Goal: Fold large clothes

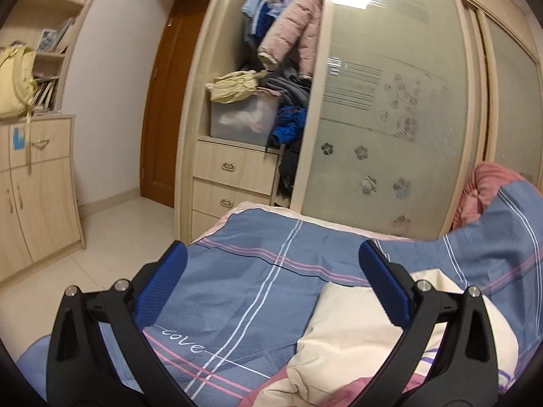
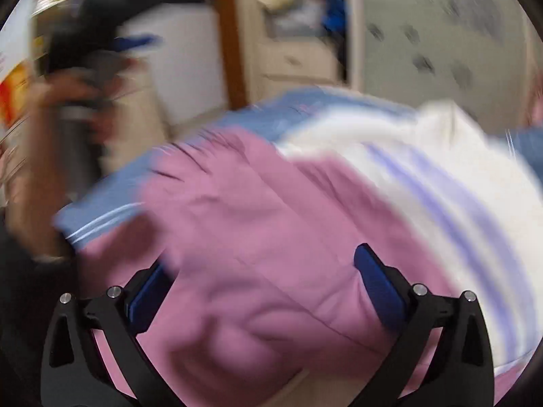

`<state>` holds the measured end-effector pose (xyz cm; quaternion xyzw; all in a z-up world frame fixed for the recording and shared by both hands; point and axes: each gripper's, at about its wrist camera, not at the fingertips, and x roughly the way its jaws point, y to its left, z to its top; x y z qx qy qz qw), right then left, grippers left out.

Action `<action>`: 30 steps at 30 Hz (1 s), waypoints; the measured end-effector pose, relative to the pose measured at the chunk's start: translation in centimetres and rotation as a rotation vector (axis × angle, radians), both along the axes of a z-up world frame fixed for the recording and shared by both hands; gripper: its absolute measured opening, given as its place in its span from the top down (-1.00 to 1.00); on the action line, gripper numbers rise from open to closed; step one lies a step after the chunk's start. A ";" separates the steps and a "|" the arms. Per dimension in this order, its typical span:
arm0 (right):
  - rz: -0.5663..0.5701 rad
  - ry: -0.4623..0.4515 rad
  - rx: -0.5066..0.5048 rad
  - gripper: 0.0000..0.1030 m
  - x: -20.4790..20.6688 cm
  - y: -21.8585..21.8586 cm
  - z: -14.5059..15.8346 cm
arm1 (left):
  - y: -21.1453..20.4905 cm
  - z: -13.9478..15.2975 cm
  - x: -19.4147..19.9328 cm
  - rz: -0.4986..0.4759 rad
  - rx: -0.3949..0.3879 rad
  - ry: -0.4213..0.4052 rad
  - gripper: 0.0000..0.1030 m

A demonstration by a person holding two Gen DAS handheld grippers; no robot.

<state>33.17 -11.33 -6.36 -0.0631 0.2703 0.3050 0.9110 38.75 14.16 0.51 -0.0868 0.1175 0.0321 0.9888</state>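
A large pink and cream garment with purple stripes lies crumpled on a bed with a blue striped sheet. In the left wrist view its cream part shows at lower right. My left gripper is open and empty above the sheet, just left of the garment. My right gripper is open over the pink part, its jaws wide on either side of the cloth; the view is blurred by motion. The left gripper in a hand shows at upper left in the right wrist view.
An open wardrobe stuffed with clothes, with drawers below and frosted sliding doors, stands beyond the bed. A wooden cabinet is at left, tiled floor between. A pink pillow lies at right.
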 end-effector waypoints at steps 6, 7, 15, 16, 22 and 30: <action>-0.309 -0.320 0.152 -0.97 -4.1 -10.0 7.8 | -2.5 1.4 -1.8 -0.112 -0.018 -0.032 -0.96; -0.418 -0.346 0.132 -0.97 -4.1 -11.3 7.6 | -3.5 1.7 -2.3 -0.166 -0.045 -0.045 -0.96; -0.965 0.193 0.151 -0.97 7.9 -22.4 -7.3 | -17.9 -7.0 -0.3 -0.407 -0.086 0.102 -0.96; -0.952 0.229 0.140 -0.97 8.5 -22.2 -8.3 | -19.7 -10.0 1.6 -0.380 0.015 0.182 -0.96; -0.941 0.156 0.105 -0.97 5.6 -20.8 -7.3 | -19.3 -14.7 6.0 -0.376 0.006 0.400 -0.96; -0.815 0.097 -0.193 -0.97 8.7 -14.9 -10.0 | -18.6 -14.6 7.1 -0.324 0.160 0.404 -0.96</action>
